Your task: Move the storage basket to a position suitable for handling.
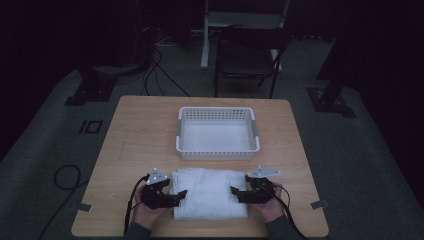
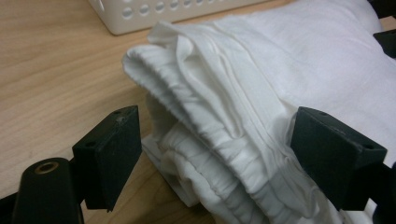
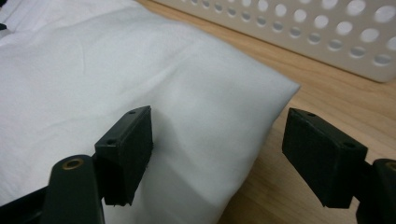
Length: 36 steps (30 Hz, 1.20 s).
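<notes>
A folded white cloth (image 1: pixel 210 192) lies on the wooden table (image 1: pixel 140 130) near its front edge. My left gripper (image 1: pixel 177 196) is at the cloth's left side. In the left gripper view it (image 2: pixel 219 149) stands open, its jaws on either side of the layered, gathered edge of the cloth (image 2: pixel 261 70). My right gripper (image 1: pixel 236 195) is at the cloth's right side, also open (image 3: pixel 219 149). One of its jaws is over the smooth cloth (image 3: pixel 93 79) and the other over bare wood beside the cloth's corner. A hand holds each gripper from the front edge.
A white perforated basket (image 1: pixel 218 150) sits just behind the cloth, and its wall is close by in both gripper views (image 2: pixel 154 11) (image 3: pixel 327 32). Beyond the table stand a dark chair (image 1: pixel 247 55) and stand bases. Cables (image 1: pixel 67 175) lie on the grey floor.
</notes>
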Each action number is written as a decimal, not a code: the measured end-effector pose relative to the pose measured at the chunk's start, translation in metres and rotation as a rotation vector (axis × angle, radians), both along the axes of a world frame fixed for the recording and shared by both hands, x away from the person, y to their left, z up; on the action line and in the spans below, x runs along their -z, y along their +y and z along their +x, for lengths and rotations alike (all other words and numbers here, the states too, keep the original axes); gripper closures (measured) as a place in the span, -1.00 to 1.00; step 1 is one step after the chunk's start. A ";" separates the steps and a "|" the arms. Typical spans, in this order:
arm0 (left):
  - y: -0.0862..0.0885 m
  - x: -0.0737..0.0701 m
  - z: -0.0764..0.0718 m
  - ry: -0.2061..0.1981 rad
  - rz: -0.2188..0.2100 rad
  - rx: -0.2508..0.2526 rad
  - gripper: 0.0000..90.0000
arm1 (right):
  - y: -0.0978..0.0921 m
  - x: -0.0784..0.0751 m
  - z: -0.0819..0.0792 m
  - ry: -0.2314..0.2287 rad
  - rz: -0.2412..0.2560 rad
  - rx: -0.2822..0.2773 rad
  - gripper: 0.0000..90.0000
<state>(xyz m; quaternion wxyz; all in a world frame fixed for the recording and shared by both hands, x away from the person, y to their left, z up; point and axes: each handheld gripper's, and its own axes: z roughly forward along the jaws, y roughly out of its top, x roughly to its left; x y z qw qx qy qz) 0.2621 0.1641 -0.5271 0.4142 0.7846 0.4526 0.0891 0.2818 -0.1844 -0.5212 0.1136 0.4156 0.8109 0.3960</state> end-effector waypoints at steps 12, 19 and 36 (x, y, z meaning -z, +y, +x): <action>-0.002 0.007 0.004 0.064 -0.023 0.040 -0.22 | 0.004 0.011 -0.001 0.057 0.005 -0.031 -0.13; -0.001 0.009 0.009 0.076 -0.038 0.054 -0.17 | 0.005 0.012 0.001 0.059 0.003 -0.032 -0.06; -0.012 0.006 0.024 0.052 -0.007 0.049 -0.17 | -0.001 0.012 0.014 0.053 0.002 -0.004 -0.03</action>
